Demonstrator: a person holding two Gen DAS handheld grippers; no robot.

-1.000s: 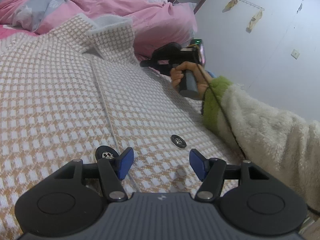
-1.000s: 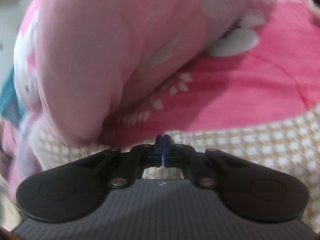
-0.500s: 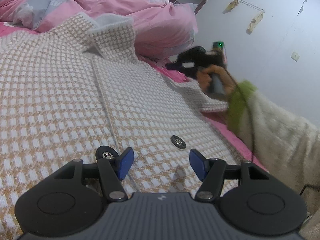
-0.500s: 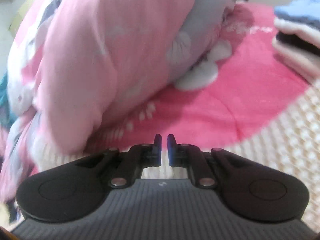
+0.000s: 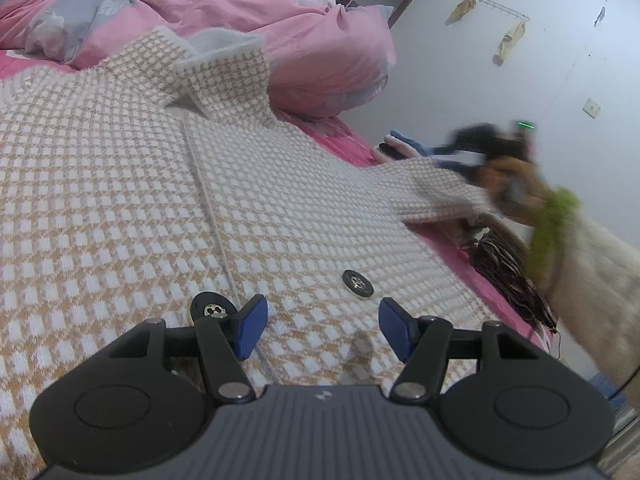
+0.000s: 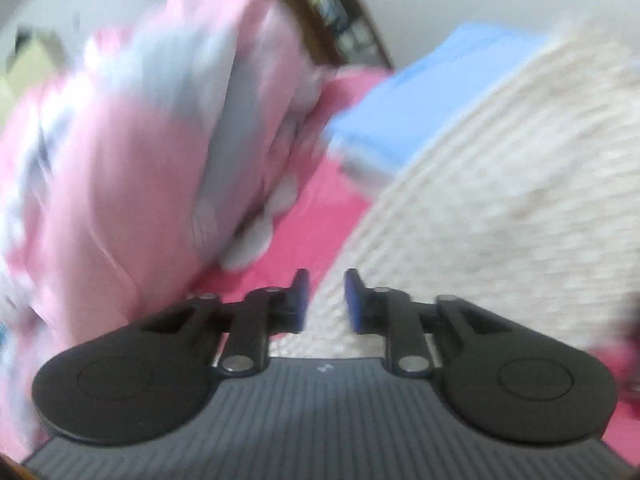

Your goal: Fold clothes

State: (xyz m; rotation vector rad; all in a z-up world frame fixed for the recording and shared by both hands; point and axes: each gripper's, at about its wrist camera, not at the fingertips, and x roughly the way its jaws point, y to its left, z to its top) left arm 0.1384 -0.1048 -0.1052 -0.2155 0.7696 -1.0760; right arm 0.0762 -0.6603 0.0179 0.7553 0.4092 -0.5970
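In the left wrist view the left gripper point(image 5: 320, 330) hovers, jaws spread and empty, over the knitted tan-and-white checked cardigan point(image 5: 120, 200) lying flat on the bed point(image 5: 336, 136) beside a puffy pink quilt point(image 5: 280, 28), while the blurred right wrist view shows the right gripper point(image 6: 325, 300), jaws parted, seemingly straddling the knit's edge.

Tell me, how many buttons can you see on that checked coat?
2: one button beside the left gripper's left fingertip, another further right on the coat. More may be hidden.
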